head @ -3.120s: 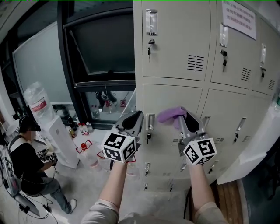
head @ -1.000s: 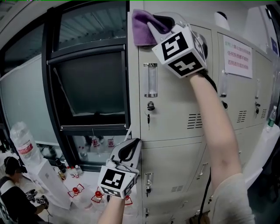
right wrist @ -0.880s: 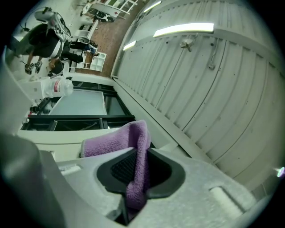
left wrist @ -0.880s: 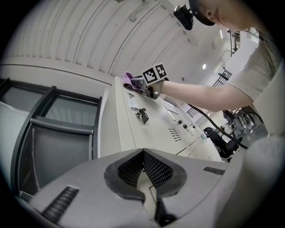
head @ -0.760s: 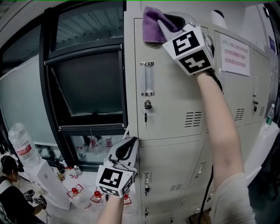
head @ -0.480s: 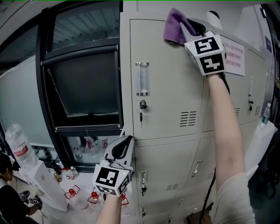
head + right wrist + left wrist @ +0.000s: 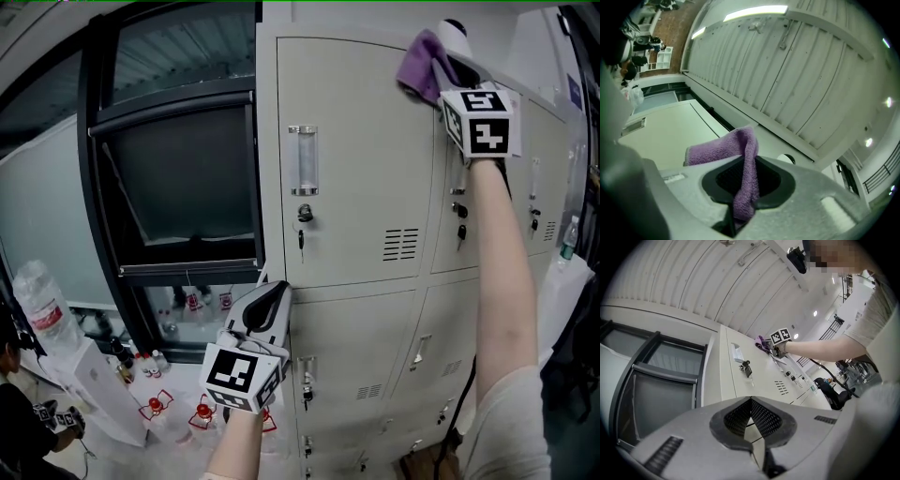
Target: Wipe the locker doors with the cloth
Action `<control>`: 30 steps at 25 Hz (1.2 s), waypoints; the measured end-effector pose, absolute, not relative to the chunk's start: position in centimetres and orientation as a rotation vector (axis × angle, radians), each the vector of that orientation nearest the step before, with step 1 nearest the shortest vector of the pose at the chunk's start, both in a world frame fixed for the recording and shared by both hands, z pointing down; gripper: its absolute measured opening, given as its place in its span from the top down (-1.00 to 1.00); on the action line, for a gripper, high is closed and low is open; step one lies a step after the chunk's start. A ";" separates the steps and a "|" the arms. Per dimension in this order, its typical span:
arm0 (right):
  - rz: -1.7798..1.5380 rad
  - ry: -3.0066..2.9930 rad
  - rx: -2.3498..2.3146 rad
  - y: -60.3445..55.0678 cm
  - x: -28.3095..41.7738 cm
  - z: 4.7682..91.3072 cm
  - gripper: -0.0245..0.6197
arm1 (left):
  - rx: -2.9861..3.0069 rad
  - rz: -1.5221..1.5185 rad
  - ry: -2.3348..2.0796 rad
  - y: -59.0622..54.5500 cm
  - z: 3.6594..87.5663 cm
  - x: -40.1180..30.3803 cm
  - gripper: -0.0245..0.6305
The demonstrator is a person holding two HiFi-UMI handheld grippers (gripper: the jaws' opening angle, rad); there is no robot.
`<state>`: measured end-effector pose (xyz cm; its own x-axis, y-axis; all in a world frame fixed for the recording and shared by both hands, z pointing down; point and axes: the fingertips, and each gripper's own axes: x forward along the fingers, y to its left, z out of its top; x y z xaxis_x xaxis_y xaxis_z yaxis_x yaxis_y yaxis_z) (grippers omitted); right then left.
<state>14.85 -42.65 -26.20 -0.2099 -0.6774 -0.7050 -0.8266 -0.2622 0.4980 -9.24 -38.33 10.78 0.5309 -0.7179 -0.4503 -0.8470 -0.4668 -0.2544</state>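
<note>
I can read no word, number or brand name anywhere. On the upper left locker door (image 7: 366,169), the clear card holder (image 7: 303,159) looks blank. Well to the left of that door and lower, a big water bottle (image 7: 37,305) carries a label too small to read. The cubes (image 7: 242,375) on my grippers bear only black-and-white square markers, no letters.

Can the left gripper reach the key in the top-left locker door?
Probably yes: the left gripper sits just below the key with nothing between; the right gripper and cloth are off at the top right of the door.
</note>
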 end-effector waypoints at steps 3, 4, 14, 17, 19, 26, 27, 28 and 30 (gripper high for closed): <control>1.450 1.774 -1.867 -41.9 14.5 -26.0 0.77 | -2.320 0.379 1.282 -38.2 11.1 -9.3 0.93; 1.459 1.768 -1.846 -41.5 13.8 -25.8 0.77 | -2.318 0.373 1.287 -38.1 11.2 -9.4 0.93; 1.599 1.949 -1.439 -38.2 -0.3 -21.0 0.76 | -2.274 0.392 1.306 -38.7 9.8 -10.4 0.93; 1.694 1.981 -1.365 -37.7 -4.9 -19.2 0.76 | -2.261 0.381 1.327 -38.8 9.8 -11.0 0.93; 1.763 1.996 -1.326 -37.7 -7.8 -18.0 0.76 | -2.237 0.381 1.341 -38.8 9.4 -11.6 0.93; 1.991 1.937 -1.358 -38.5 -11.4 -15.6 0.77 | -2.165 0.430 1.366 -39.0 5.5 -13.4 0.93; 1.995 1.935 -1.362 -38.6 -11.0 -15.6 0.77 | -2.156 0.440 1.364 -39.0 4.8 -13.6 0.93; 1.995 1.936 -1.363 -38.8 -10.6 -15.6 0.77 | -2.149 0.452 1.361 -39.0 4.2 -13.8 0.93; 1.991 1.932 -1.380 -39.1 -9.4 -15.6 0.77 | -2.133 0.474 1.360 -38.9 3.0 -14.2 0.93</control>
